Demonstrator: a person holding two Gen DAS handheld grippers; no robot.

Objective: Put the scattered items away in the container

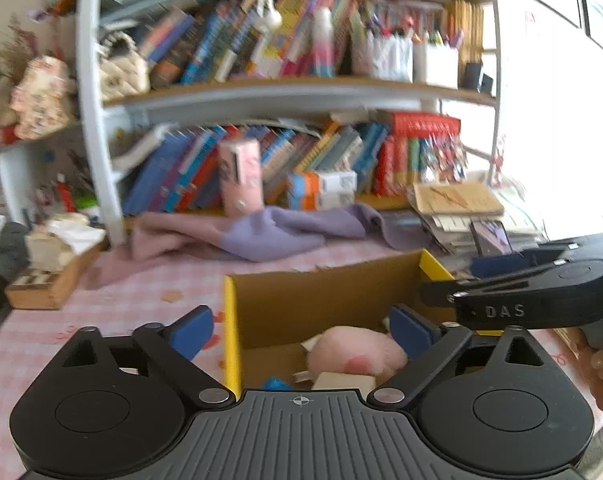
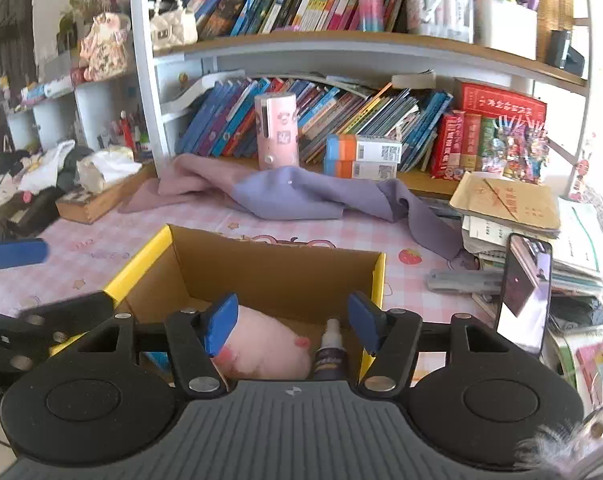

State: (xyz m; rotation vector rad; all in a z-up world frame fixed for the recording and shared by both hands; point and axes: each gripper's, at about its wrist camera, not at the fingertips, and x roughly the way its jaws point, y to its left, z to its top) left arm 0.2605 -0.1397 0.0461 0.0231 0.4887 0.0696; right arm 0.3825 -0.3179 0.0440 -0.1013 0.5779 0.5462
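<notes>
a: looking left to right, the left gripper (image 1: 301,330) hangs over the near left side of the cardboard box (image 1: 321,300) with its jaws spread wide and nothing between the pads. the pink plush toy (image 1: 355,356) lies inside the box.

b: the right gripper (image 2: 291,322) is at the box's near right, jaws parted and gripping nothing. i'd judge both have let go, so this is the end of a drop-off.

a: the next move calls for lifting clear of the box walls and finding whatever is left out on the pink checked tablecloth (image 2: 229,232).

b: the right wrist view shows a small dark bottle (image 2: 330,354) standing in the box beside the toy, and a phone (image 2: 523,296) propped at the right. the left view hides the bottle, but shows something blue (image 1: 275,383) on the box floor.
</notes>
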